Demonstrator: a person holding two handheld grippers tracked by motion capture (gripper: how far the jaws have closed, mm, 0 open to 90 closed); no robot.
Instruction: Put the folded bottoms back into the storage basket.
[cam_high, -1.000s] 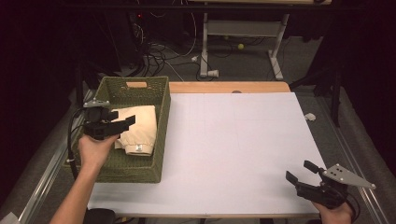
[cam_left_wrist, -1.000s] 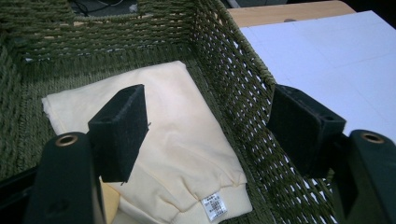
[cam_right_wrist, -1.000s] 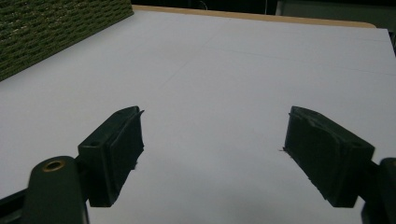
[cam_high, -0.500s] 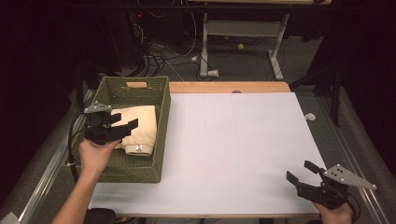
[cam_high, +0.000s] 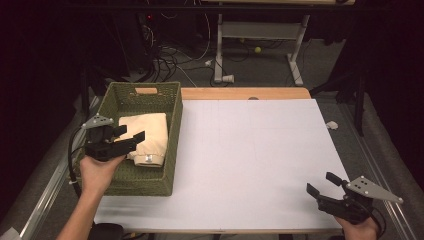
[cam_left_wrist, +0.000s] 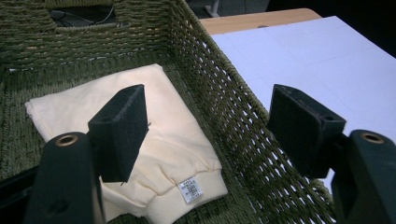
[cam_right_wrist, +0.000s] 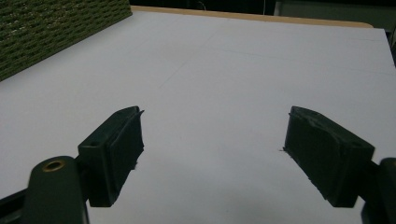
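Left gripper (cam_high: 131, 134) hovers above the folded garment (cam_high: 147, 135) in the basket (cam_high: 172, 150), jaws spread and empty. Right gripper (cam_high: 325, 183) sits over the bare table (cam_high: 250, 150), jaws likewise released.

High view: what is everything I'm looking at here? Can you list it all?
basket: one, green wicker, left side of the table.
garment: one, cream, folded, lying inside the basket.
table: one, white top with a wooden far edge, centre.
desk frame: one, white, on the floor beyond the table.
cables: several, dark and pale, on the floor behind the basket.
ball: one, yellow-green, on the floor under the desk frame.
left gripper: one, black, open, above the basket.
right gripper: one, black, open, over the table's near right corner.
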